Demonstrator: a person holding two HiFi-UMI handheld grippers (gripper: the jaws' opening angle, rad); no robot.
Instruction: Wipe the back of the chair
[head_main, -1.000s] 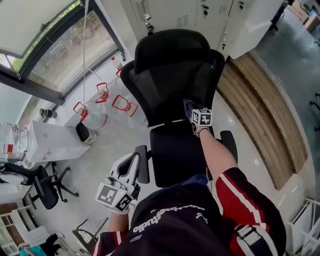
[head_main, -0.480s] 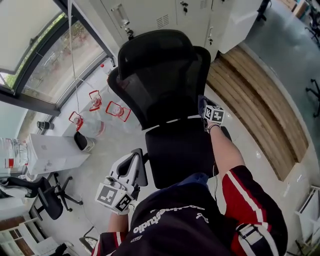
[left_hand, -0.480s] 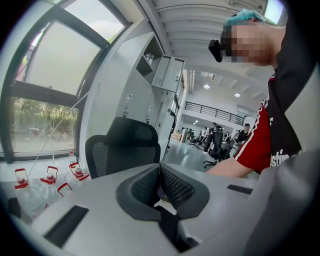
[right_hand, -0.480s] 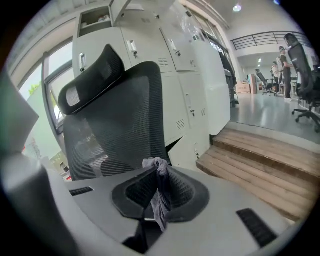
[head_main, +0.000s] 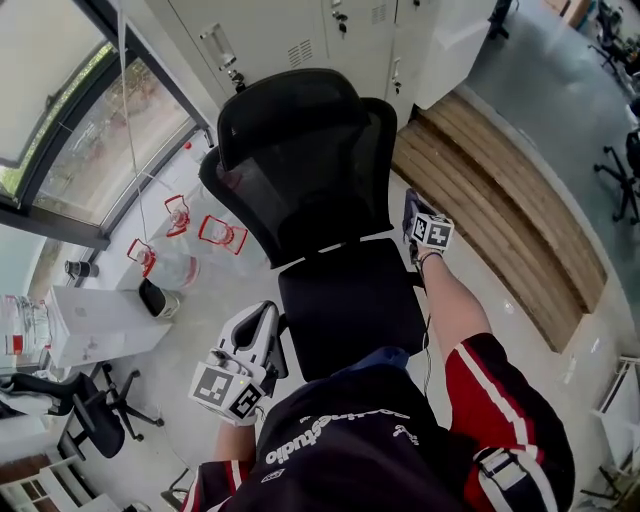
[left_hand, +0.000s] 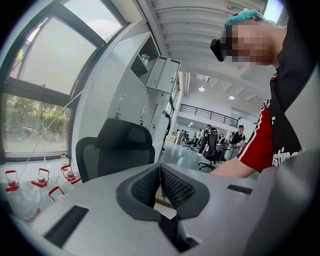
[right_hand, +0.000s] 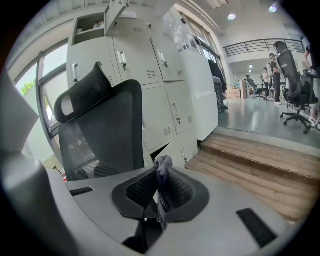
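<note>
A black mesh office chair (head_main: 300, 165) with a headrest stands in front of me, its seat (head_main: 345, 305) nearest. My right gripper (head_main: 411, 208) hovers just off the backrest's lower right edge. It is shut on a grey-blue cloth (right_hand: 162, 167), which pokes out above the jaws. In the right gripper view the chair back (right_hand: 107, 130) is to the left. My left gripper (head_main: 263, 318) stays low by the seat's left side, shut with nothing between its pads (left_hand: 175, 185). From there the chair (left_hand: 120, 147) shows ahead.
Several water bottles with red handles (head_main: 185, 240) stand on the floor left of the chair. White lockers (head_main: 300, 30) rise behind it. A wooden step (head_main: 490, 200) runs along the right. A white box (head_main: 100, 315) and another office chair (head_main: 85, 410) sit at the left.
My right gripper, with the cloth, has slid rightward from the backrest's lower middle to its right edge. The left gripper has hardly moved.
</note>
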